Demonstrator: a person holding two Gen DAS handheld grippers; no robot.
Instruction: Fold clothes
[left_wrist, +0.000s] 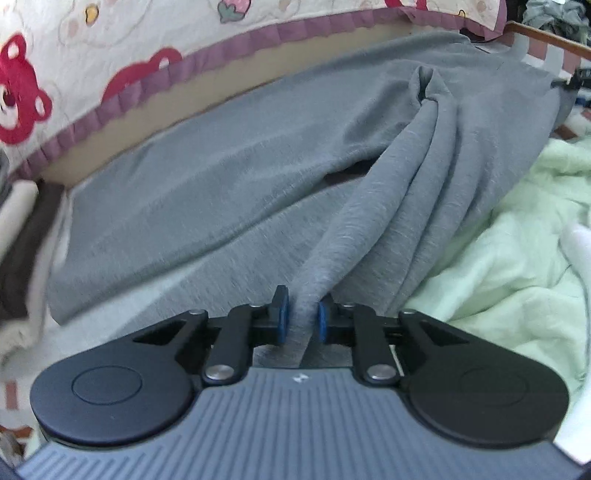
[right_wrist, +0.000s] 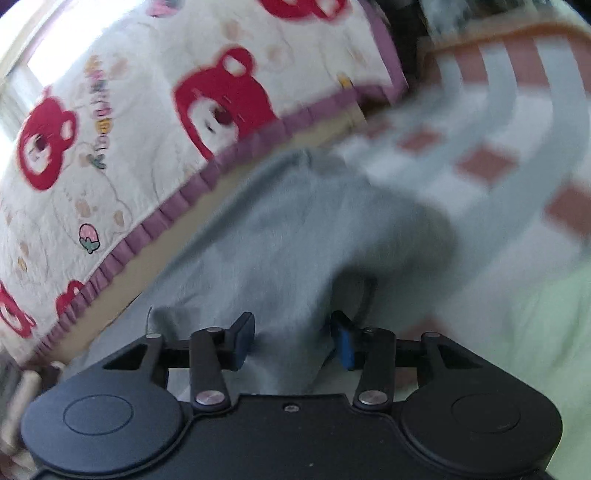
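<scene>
A grey garment (left_wrist: 207, 206) lies spread on the bed, its right part pulled up into long taut folds. My left gripper (left_wrist: 301, 317) is shut on a bunched strip of that grey cloth, which runs away to a twisted peak at the far right. In the right wrist view the same grey garment (right_wrist: 295, 229) is blurred and rises between the fingers of my right gripper (right_wrist: 291, 336). Its blue pads stand a little apart with a thick fold of cloth filling the gap, so it holds the garment.
A cream quilt with red bears and a purple frill (left_wrist: 110, 74) borders the garment at the back. A pale green blanket (left_wrist: 517, 240) lies at the right. A pink-and-white checked sheet (right_wrist: 498, 129) covers the bed beyond. Dark and cream cloth (left_wrist: 18, 258) lies at the left edge.
</scene>
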